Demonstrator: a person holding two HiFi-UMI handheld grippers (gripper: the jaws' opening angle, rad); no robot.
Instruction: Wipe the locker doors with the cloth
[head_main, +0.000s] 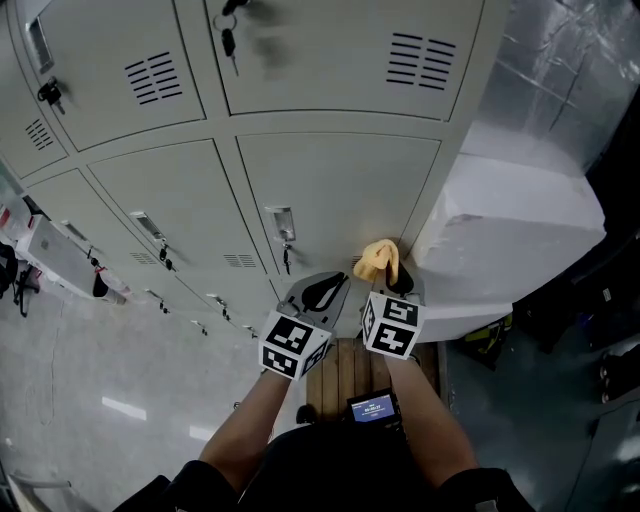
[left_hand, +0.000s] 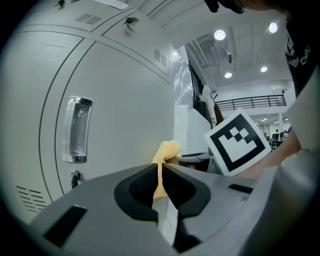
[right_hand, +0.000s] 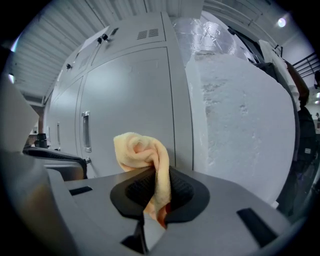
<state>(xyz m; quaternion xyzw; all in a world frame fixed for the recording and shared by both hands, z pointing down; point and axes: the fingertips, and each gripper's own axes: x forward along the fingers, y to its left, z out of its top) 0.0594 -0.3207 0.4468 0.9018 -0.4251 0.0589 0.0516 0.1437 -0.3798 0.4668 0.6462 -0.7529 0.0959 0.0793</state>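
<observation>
While both grippers hang close together before the lockers, the cloth (head_main: 379, 261) is a yellow bunched wad. Its long axis runs along the right gripper's (head_main: 395, 283) fingers and out past their tips toward the locker door (head_main: 335, 190).

In the right gripper view the fingers are clamped on the cloth (right_hand: 145, 155). A narrow tail hangs down between the black pads, and the bulk curls up and to the left above the tips of the right gripper (right_hand: 159, 172). From the head view the wad sits at the door's lower right corner, just beside the white block (head_main: 510, 235). Whether it touches the door cannot be told.

In its own view the left gripper (left_hand: 160, 172) has its fingers drawn together, leaving only a thin slit. A sliver of yellow shows in that slit, with the cloth (left_hand: 167, 150) rising just beyond the tips. In the head view the left gripper (head_main: 322, 292) lies just beside the right one, below the door's latch handle (head_main: 280, 223), apart from the wad.
</observation>
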